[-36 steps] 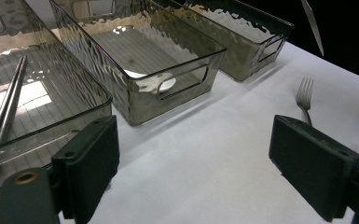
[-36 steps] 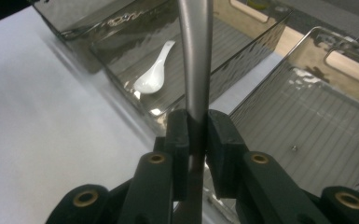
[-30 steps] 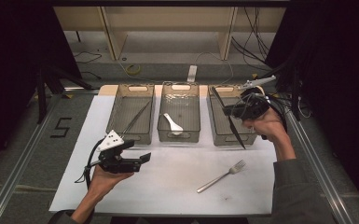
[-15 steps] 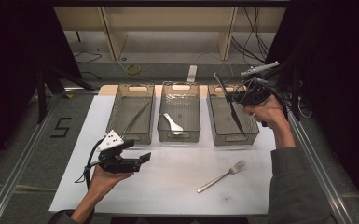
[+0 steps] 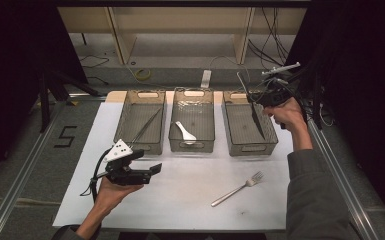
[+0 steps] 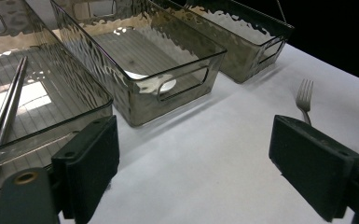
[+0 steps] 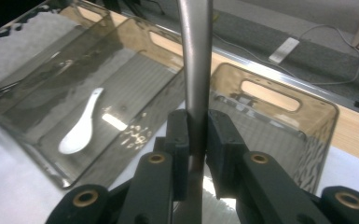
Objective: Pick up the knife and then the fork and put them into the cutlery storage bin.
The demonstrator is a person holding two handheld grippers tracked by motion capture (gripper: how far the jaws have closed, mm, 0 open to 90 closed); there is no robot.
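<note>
Knife [image 5: 256, 119]: one, clamped in right gripper [image 7: 196, 135], held over right bin [image 5: 250, 129]. Bins: three in a row. Spoon [image 5: 185, 132]: one, middle bin [image 5: 192, 121]. Fork [image 5: 237, 189]: one, on table. Left gripper [image 6: 193, 168]: jaws apart, holding nothing.

A long, slim table knife of dull grey metal [image 7: 195, 56] stands clamped between the right gripper's black fingers [image 7: 219, 140], its smooth handle rising straight up past their tips. In the high view the knife [image 5: 256, 120] slants downward below the fingers, its dark blade hanging over the rightmost clear ribbed plastic bin [image 5: 267, 145].
</note>
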